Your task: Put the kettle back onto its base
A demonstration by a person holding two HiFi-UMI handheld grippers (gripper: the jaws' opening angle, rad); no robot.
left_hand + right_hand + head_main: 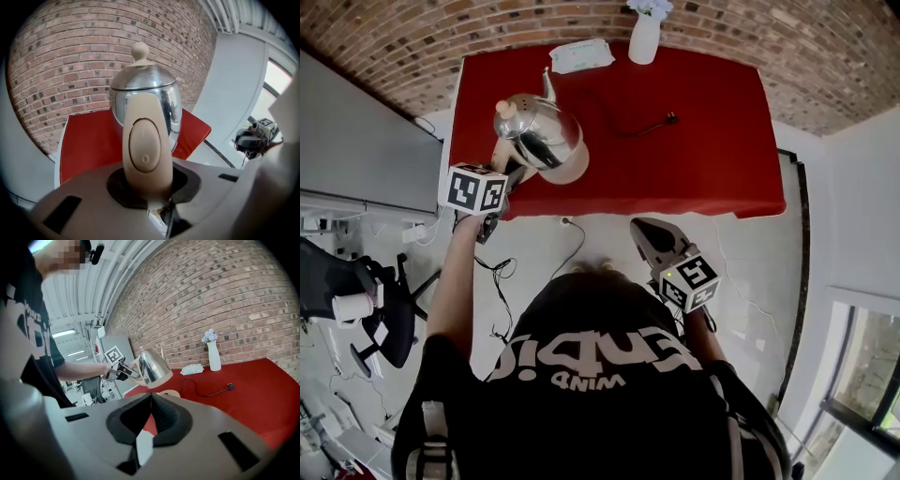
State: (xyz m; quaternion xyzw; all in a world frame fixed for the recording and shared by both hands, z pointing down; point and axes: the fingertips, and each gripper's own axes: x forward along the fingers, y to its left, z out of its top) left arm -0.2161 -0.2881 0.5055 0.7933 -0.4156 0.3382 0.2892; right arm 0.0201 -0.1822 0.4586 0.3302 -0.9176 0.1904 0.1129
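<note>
Left gripper view: left gripper (148,185) pinches the beige handle (146,150) of the steel kettle (145,96), which hangs tilted above its base (169,393). Right gripper (151,411) is pressed together, empty. Judgement: rigid, slick body, fill unknown, load off-centre; the handle is the right hold.

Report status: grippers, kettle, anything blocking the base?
Left gripper shut on kettle, by its handle; right gripper shut, empty. Kettle in the air above its base, not seated. Base top looks bare; cord trails aside on the red table.
</note>
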